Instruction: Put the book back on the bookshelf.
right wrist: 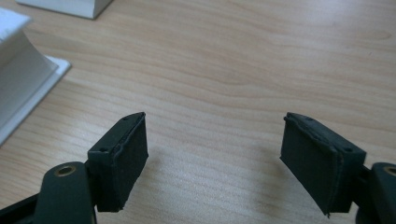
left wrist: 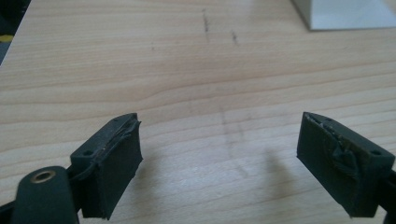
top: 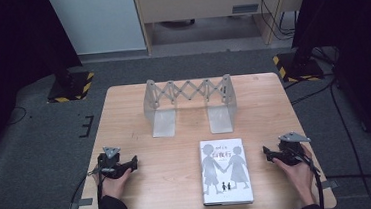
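Book (top: pixel 226 170) flat on wooden table (top: pixel 180 185), cover up, near edge, right of centre; grey cover with two silhouetted figures holding hands. Spine side to the left, long edges running near to far. Lies between the two grippers, nearer the right one, touched by neither.

Left gripper (top: pixel 134 163) low over the table at near left, held in a hand (top: pixel 113 183), pointing right toward the book but well apart from it. Jaws spread wide in the left gripper view (left wrist: pixel 218 140), bare wood between the pads (left wrist: pixel 116 163), nothing gripped. Corner of a pale metal foot (left wrist: pixel 345 14) at far right in that view.

Right gripper (top: pixel 266 152) low at near right, held in the other hand (top: pixel 296 171), pointing left, close beside the book's right edge without contact. Jaws likewise wide apart in the right gripper view (right wrist: pixel 215 140), pads (right wrist: pixel 126 158) clear of everything, only table grain between. White page block of the book (right wrist: pixel 23 88) at left in that view, off to the side of the jaws.

Folding metal book rack (top: pixel 188 104) upright at the far middle of the table, scissor lattice joining two end plates, flat feet toward the near side. Well apart from the book and both grippers.

Cables (top: pixel 82 193) trailing from the grippers off the near edge.
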The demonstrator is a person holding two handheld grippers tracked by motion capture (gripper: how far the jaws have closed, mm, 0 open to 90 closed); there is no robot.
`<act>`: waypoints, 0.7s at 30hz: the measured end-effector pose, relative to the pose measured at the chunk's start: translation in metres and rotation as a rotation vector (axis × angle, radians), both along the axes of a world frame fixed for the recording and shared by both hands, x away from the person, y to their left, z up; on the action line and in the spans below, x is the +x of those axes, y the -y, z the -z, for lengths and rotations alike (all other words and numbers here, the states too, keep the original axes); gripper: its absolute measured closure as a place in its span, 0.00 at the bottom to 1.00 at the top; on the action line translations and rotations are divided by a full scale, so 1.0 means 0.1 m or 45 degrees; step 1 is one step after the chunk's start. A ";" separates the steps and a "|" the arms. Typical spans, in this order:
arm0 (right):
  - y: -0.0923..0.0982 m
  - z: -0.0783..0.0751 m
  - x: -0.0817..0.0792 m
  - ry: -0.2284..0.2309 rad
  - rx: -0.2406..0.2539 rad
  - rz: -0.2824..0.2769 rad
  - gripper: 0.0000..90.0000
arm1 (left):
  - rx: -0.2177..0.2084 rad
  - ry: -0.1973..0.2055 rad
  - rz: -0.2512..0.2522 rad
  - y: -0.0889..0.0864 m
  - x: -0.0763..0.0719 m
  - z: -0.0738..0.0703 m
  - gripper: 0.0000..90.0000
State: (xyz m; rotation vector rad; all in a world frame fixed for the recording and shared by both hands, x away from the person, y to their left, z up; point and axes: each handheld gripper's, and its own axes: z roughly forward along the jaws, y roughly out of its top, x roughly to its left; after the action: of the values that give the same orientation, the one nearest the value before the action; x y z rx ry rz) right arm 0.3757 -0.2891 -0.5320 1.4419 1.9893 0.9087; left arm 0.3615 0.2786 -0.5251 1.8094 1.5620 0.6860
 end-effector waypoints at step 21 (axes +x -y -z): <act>-0.04 -0.27 -0.15 0.113 0.135 -0.047 0.36 | -0.127 0.196 0.119 0.23 -0.16 -0.20 0.24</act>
State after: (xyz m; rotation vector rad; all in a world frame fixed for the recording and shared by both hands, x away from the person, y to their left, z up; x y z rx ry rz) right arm 0.3609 -0.2849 -0.5048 1.4000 1.9340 1.0896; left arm 0.3459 0.2555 -0.5051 1.7036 1.3778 0.6744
